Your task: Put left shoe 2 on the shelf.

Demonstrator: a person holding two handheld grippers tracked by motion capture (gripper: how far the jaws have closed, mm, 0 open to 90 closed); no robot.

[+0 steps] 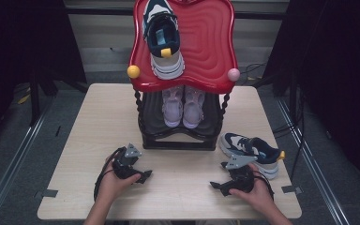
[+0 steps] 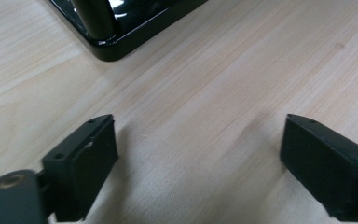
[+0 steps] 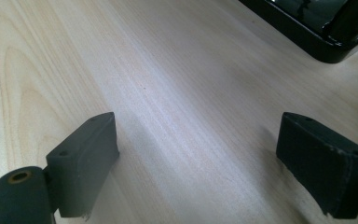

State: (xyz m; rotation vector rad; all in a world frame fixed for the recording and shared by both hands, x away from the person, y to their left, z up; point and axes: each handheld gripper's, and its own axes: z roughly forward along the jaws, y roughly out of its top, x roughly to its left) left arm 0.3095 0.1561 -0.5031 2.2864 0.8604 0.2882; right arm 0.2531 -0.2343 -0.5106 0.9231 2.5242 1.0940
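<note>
The right gripper (image 1: 222,184) rests low over the table (image 1: 178,197), jaws spread and empty, like the left gripper (image 1: 140,177). The loose navy sneaker (image 1: 252,152) lies just beyond it, right of the rack (image 1: 180,136). A good pickup probably pinches its collar, then lifts level.

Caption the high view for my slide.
Navy-and-white sneaker beside two-tier red-topped shoe rack; both claws, left and right, open.

Bare table (image 1: 178,187) ahead of both tools — rack (image 1: 180,136) blocks beyond.
</note>
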